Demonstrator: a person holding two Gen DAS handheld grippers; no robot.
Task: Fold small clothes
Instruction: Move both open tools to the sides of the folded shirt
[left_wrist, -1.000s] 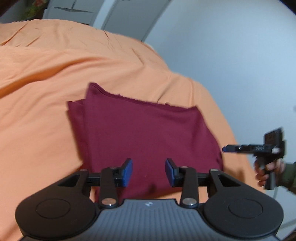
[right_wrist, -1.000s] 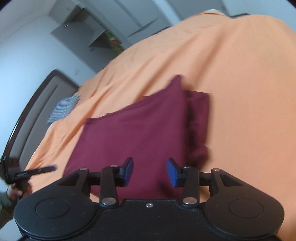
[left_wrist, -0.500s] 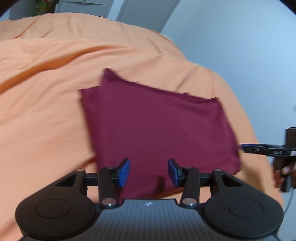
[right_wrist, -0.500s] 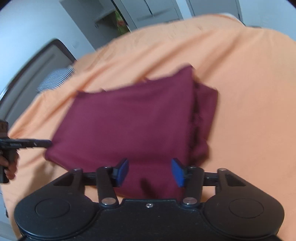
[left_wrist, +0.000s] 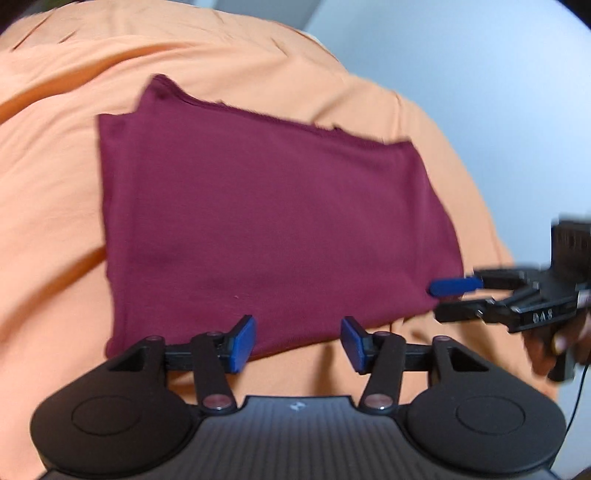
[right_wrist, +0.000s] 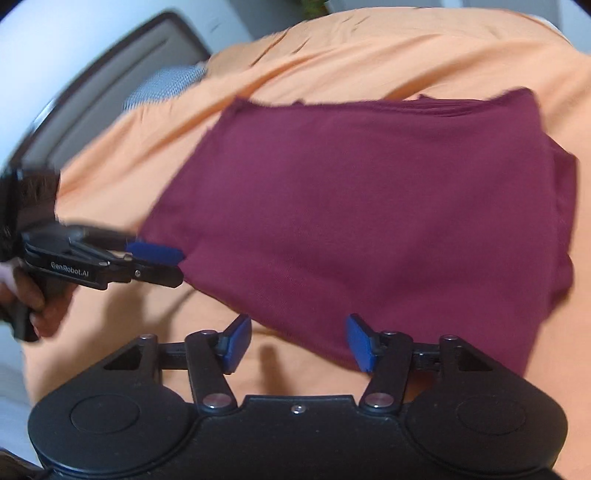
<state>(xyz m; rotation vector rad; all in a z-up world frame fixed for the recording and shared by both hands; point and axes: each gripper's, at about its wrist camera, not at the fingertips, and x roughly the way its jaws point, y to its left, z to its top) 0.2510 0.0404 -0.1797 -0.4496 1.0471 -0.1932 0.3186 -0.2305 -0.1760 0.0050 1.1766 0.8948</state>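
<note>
Maroon folded garment (left_wrist: 273, 229) lies flat on the orange bedsheet (left_wrist: 55, 184), its near edge between the left gripper (left_wrist: 298, 345) and right gripper (right_wrist: 298, 343), both with jaws opening and apparently gripping nothing, though blur leaves it unclear whether the pads touch the cloth.

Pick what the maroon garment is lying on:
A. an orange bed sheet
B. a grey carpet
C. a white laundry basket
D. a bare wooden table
A: the folded maroon garment lies flat on the orange bed sheet, which shows on all sides of it in both wrist views.
</note>
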